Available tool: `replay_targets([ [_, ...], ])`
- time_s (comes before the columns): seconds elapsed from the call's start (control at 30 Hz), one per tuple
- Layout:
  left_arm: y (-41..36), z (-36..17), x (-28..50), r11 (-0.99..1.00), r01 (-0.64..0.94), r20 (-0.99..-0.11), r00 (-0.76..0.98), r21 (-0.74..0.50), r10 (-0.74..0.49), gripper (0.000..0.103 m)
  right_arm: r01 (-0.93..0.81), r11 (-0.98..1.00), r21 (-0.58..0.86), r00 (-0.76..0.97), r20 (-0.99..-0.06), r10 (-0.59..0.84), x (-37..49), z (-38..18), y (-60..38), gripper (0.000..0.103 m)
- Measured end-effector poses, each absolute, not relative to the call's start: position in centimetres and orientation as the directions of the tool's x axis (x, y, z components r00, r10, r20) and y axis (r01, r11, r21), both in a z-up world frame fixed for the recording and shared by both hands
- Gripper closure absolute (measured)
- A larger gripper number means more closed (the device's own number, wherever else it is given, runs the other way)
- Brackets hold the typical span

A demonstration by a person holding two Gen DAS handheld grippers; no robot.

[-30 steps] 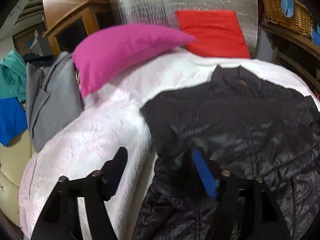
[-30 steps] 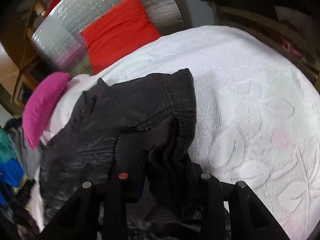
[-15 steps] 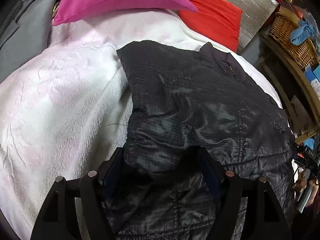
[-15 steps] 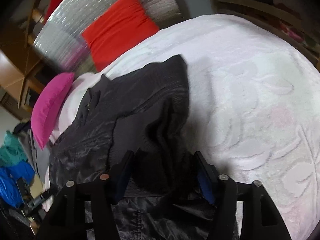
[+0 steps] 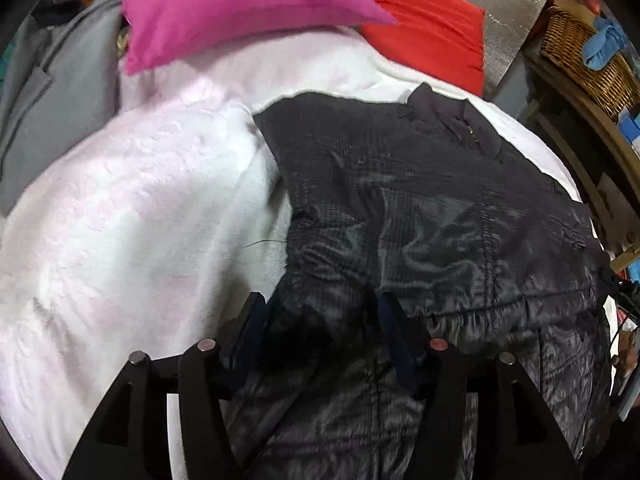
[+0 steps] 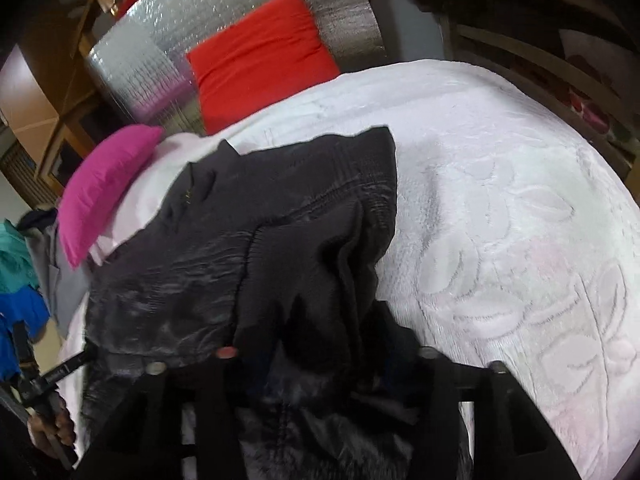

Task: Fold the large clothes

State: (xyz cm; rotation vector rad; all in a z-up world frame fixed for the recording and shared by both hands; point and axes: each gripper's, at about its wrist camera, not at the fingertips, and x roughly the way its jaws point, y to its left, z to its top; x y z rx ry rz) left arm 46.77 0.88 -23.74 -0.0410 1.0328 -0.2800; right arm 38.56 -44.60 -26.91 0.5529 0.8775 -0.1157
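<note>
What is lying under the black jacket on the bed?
The black jacket lies on a white, faintly pink bedspread with a raised leaf pattern, visible all around it. Whether anything else lies beneath cannot be seen, because the jacket covers that part.

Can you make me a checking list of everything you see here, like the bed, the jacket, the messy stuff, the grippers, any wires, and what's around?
Surface: white bedspread with raised flower pattern.
Job's things: black jacket lying on it, sleeves partly folded in, collar toward the pillows.
Clutter: pink pillow, red cushion, grey garment at the bed's edge.
Grippers: left gripper straddles a bunch of jacket fabric, grip unclear; right gripper is opening with a jacket fold between its fingers.
Cables: nothing seen.
Surroundings: silver padded headboard, wicker basket on a wooden shelf, teal and blue clothes beside the bed.
</note>
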Motion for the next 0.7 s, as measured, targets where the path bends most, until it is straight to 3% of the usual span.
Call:
replay_targets([
  [0.33, 6.2, -20.3, 38.0, 0.979, 0.158, -0.796, 0.573, -0.126, -0.195, 0.040, 0.288, 0.820, 0.495, 0.726, -0.671, 0.150, 28.9, -23.9, -44.9, 0.042],
  [0.7, 8.1, -22.0, 26.8, 0.986, 0.124, -0.795, 0.585, -0.110, -0.162, 0.035, 0.278, 0.785, 0.554, 0.750, -0.636, 0.183, 18.1, -24.4, -43.7, 0.038],
])
